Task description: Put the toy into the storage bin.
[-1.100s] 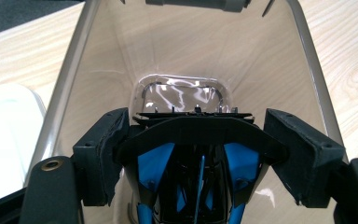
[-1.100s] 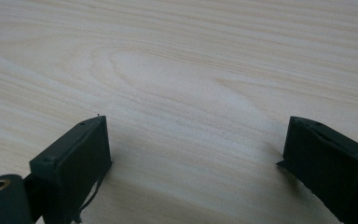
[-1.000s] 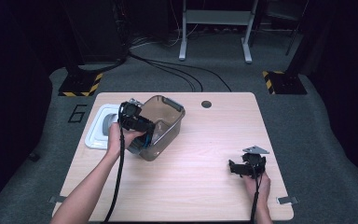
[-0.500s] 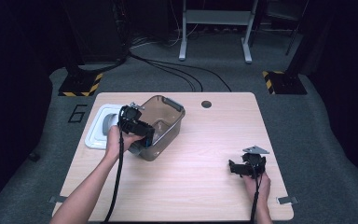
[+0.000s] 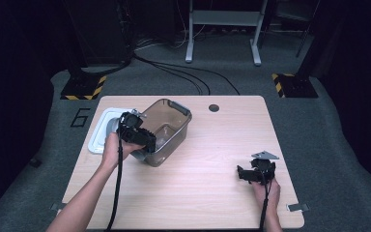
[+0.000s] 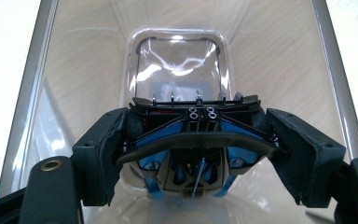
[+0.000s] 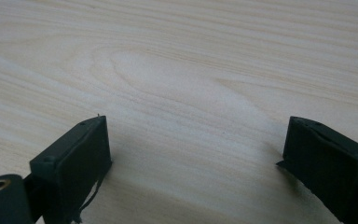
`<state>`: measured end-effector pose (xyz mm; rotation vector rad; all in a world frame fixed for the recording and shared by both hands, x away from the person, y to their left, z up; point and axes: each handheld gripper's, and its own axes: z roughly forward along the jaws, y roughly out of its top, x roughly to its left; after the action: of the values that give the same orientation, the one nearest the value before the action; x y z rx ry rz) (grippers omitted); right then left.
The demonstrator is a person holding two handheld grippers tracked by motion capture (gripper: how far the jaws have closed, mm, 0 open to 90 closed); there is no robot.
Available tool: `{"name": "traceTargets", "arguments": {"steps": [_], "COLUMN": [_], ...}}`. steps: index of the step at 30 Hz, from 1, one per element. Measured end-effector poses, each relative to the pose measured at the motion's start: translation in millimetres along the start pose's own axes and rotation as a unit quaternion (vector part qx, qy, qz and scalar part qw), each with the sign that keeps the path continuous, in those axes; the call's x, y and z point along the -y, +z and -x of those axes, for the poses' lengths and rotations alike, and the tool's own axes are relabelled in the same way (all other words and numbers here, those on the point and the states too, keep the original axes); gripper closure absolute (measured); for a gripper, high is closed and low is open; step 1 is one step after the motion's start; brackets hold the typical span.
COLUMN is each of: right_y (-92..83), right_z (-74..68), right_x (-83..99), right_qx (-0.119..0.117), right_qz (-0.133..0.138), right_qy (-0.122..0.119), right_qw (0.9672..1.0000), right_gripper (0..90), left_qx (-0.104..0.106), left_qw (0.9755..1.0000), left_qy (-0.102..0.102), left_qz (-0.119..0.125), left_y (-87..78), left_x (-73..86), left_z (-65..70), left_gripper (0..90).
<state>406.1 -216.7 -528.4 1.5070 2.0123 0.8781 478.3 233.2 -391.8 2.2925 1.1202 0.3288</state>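
Note:
A clear, smoky plastic bin (image 5: pixel 170 124) lies tipped on the wooden table (image 5: pixel 198 193), its mouth toward the person's left hand. My left gripper (image 5: pixel 145 141) reaches into that mouth. In the left gripper view its jaws (image 6: pixel 196 135) press from both sides on a black and blue toy car (image 6: pixel 196 156), with the bin's walls and bottom (image 6: pixel 177 60) all around it. My right gripper (image 5: pixel 244 173) rests low over the table at the right front. Its pads (image 7: pixel 74 154) stand wide apart with only bare wood between them.
A white lid (image 5: pixel 99 137) lies flat on the table just left of the bin, partly behind the left hand. A round cable hole (image 5: pixel 214 107) sits near the table's far edge. Cables trail from both grippers toward the front edge.
My left gripper has edged slightly to the left at the bin's mouth, still holding the toy car. The right gripper has stayed where it was.

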Motion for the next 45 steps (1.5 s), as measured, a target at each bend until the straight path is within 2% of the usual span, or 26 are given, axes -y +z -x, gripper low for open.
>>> {"name": "traceTargets", "arguments": {"steps": [6, 15, 27, 45], "right_y": [0.0, 0.0, 0.0, 0.0], "right_z": [0.0, 0.0, 0.0, 0.0], "right_x": [0.0, 0.0, 0.0, 0.0], "right_qx": [0.0, 0.0, 0.0, 0.0], "right_qz": [0.0, 0.0, 0.0, 0.0], "right_qy": [0.0, 0.0, 0.0, 0.0], "right_qw": [1.0, 1.0, 1.0, 1.0], "right_gripper": [6.3, 6.4, 6.4, 6.4], "left_qx": [0.003, 0.003, -0.004, -0.003], "left_qw": [0.9998, 0.9997, 0.9998, 0.9999], "left_qy": [0.005, 0.007, 0.015, 0.015], "left_qz": [-0.018, -0.024, -0.015, -0.001], "left_y": [-5.9, -7.9, -8.0, -7.9], "left_x": [4.1, 6.2, 9.1, 12.5], "left_z": [-2.2, -2.9, -0.4, -1.3], "left_gripper": [24.7, 24.7, 24.5, 24.2]}}
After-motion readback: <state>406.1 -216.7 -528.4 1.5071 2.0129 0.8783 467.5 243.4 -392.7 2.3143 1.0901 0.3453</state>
